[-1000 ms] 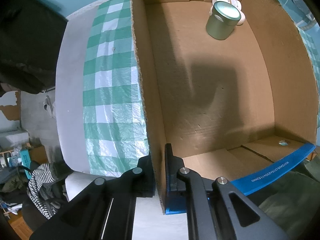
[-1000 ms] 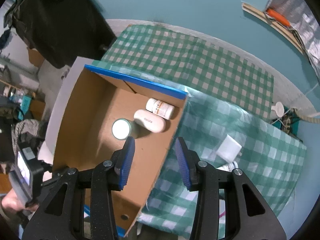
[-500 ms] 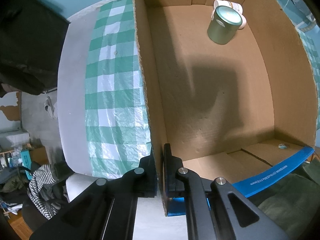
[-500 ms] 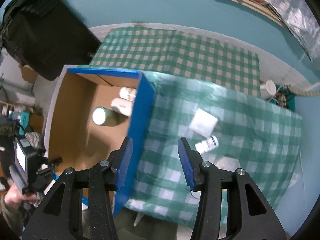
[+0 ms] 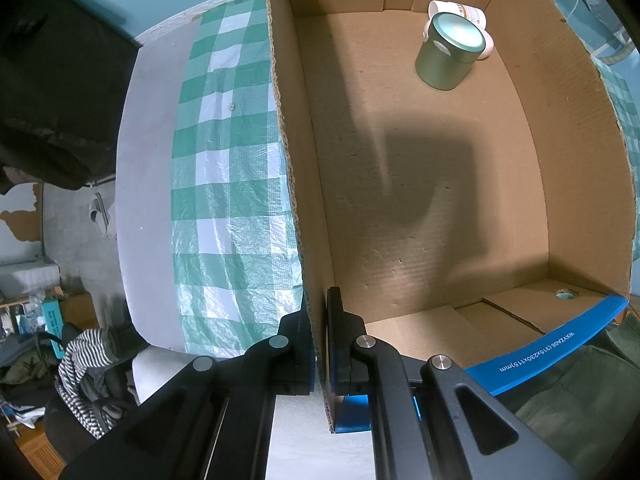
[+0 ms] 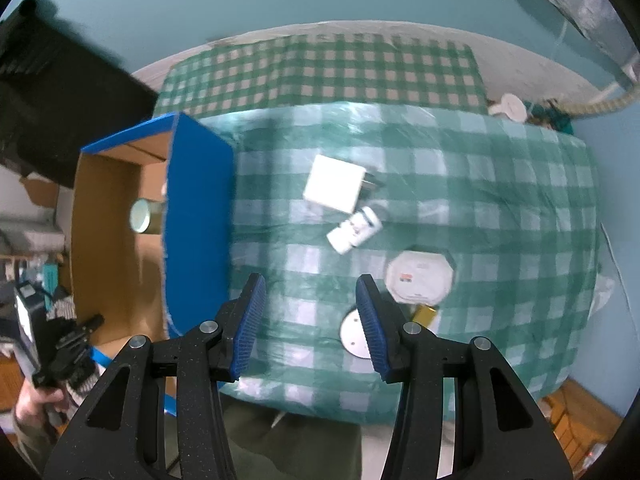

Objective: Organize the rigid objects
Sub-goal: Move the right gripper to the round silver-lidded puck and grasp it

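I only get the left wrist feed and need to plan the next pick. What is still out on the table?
Observer: Four things lie on the checked cloth: a white power adapter, a small white bottle on its side, a white octagonal container and a round metal lid.
Operator: Is the right gripper carrying anything?
Observer: No. The right gripper is open and empty above the cloth, near the round metal lid.
Operator: Which side of the cardboard box are those things on?
Observer: Beyond its blue outer wall, the side away from the wall that the left gripper clamps.
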`<state>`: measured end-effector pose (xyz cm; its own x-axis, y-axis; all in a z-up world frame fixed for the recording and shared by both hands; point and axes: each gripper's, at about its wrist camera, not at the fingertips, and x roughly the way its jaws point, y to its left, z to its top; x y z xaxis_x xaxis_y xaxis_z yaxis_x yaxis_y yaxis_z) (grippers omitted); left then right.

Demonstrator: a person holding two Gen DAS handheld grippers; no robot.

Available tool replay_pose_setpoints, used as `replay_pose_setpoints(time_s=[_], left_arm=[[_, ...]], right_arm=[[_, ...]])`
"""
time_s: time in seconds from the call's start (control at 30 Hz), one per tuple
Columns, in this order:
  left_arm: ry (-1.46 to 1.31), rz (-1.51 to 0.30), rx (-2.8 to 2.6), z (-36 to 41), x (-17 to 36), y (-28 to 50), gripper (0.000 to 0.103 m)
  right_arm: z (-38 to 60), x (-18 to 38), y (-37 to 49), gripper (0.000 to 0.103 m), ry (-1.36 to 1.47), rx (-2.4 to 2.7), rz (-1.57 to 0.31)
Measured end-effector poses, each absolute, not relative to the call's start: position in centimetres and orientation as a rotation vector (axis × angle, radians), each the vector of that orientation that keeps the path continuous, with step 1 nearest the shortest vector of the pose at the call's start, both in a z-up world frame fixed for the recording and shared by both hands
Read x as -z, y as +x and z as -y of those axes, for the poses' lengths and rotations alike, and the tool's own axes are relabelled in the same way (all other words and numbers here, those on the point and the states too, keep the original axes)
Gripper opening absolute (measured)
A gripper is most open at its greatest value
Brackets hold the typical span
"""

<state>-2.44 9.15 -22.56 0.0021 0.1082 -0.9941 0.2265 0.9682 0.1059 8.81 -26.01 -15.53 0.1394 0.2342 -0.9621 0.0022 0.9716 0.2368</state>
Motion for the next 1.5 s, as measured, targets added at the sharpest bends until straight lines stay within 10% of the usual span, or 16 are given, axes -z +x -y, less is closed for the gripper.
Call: replay_pose_setpoints(time_s=[1.5], left_arm=[[0.223, -1.587, 0.078, -10.1, 23.2, -2.7, 0.005]], right_arm=[[24.9, 27.7, 5.9, 0.063, -0.002, -0.133, -1.583]])
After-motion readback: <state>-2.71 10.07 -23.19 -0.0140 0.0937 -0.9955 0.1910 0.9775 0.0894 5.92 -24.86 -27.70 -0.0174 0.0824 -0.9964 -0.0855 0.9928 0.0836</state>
